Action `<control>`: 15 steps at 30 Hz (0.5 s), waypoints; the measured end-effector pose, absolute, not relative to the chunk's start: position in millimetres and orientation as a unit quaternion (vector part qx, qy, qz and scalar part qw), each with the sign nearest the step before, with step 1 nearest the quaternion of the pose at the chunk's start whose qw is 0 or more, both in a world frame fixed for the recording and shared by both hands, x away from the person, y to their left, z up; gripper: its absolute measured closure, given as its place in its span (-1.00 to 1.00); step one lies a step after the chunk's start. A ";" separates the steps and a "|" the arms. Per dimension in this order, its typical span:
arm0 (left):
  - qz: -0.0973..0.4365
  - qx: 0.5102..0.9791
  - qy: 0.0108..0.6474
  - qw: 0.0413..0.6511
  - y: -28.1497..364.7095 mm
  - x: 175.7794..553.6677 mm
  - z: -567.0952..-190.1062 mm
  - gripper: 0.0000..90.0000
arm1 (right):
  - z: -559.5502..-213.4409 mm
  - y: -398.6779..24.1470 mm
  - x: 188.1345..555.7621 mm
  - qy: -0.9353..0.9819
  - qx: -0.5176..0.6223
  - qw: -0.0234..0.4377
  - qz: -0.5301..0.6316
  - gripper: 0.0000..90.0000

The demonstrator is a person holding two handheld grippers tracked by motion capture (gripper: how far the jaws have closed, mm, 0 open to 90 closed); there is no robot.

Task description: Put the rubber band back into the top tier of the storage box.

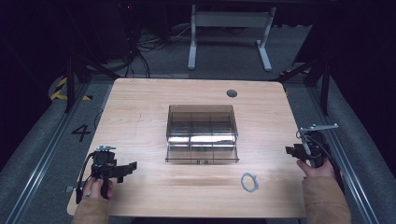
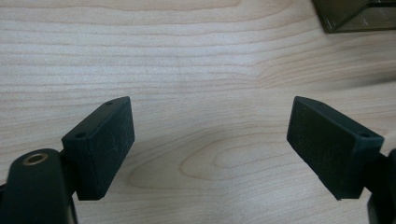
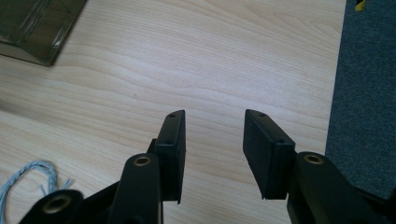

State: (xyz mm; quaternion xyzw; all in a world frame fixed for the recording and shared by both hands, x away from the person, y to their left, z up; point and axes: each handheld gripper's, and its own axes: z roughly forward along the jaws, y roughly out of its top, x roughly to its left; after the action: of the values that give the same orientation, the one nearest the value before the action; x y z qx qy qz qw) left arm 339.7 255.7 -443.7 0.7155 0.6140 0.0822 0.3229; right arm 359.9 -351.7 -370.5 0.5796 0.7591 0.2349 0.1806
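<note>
- So far nothing has gone anywhere: the table [image 1: 140, 107] holds just two things, and both grippers sit back near the person's edge.
- Next in size, the box [image 1: 202, 133] stands in the middle of the table. It is see-through and dark, with little rooms inside. I cannot tell if anything lies in them.
- Then the left gripper [image 1: 126, 169] waits near the front left corner. Its jaws are wide apart, with bare wood between them.
- Over at the right edge, the right gripper [image 1: 290, 150] is held above the table. Its jaws stand a bit apart and hold nothing.
- Last and smallest, the string [image 1: 250, 182], a pale loop, lies flat near the front, between the box and the right gripper, touching neither.
- My guess is that the string belongs in the box. Picking it up and putting it in are both left to do.
</note>
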 end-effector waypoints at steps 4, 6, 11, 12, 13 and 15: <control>0.081 0.715 0.614 0.323 255.6 339.6 -443.4 -0.65 | -369.0 -349.5 358.9 0.761 0.576 0.179 0.237 0.32; 0.081 0.715 0.615 0.322 254.9 339.7 -443.1 -0.65 | -367.3 -348.1 358.0 0.763 0.574 0.178 0.238 0.31; 0.082 0.715 0.614 0.323 254.7 340.2 -443.4 -0.65 | -363.2 -344.7 354.7 0.766 0.573 0.166 0.241 0.30; 0.083 0.715 0.615 0.322 254.7 340.4 -443.3 -0.65 | -362.5 -343.4 353.7 0.767 0.571 0.164 0.242 0.30; 0.081 0.715 0.615 0.322 254.1 340.3 -443.4 -0.65 | -361.5 -341.7 352.5 0.769 0.569 0.160 0.242 0.30; 0.081 0.716 0.614 0.322 253.9 340.4 -443.4 -0.65 | -359.5 -337.0 349.8 0.776 0.561 0.157 0.241 0.30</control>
State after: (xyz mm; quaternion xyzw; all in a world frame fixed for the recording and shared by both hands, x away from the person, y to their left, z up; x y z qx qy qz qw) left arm 340.4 253.9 -443.4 0.7160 0.6139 0.0806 0.3224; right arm 349.8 -337.0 -359.5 0.5614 0.7760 0.2413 0.1565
